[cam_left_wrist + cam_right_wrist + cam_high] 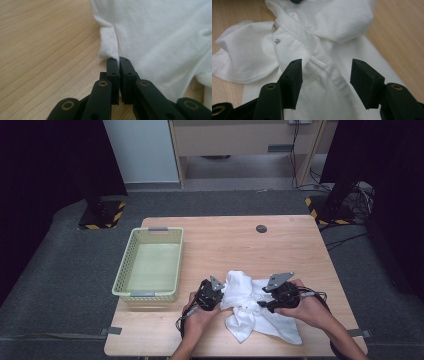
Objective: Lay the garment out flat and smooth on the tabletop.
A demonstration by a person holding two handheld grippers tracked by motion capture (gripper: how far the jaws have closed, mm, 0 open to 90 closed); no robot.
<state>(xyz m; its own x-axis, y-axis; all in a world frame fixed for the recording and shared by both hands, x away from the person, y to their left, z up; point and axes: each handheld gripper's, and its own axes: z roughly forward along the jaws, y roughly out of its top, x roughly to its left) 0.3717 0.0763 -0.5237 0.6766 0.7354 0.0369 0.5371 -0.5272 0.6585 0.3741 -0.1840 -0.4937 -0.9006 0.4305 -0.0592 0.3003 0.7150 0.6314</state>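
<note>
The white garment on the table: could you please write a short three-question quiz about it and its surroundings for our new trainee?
1. True or false: the left gripper is shut on a fold of the white garment.
2. How do the jaws of the right gripper stand? A) pressed on the ribbed collar; B) apart, with the ribbed collar between them and untouched; C) shut on nothing.
3. Which container stands on the table beyond the left gripper, and what does it hold?

Key
1. True: its jaws pinch the garment's edge.
2. B.
3. The pale green basket; nothing lies in it.
</note>
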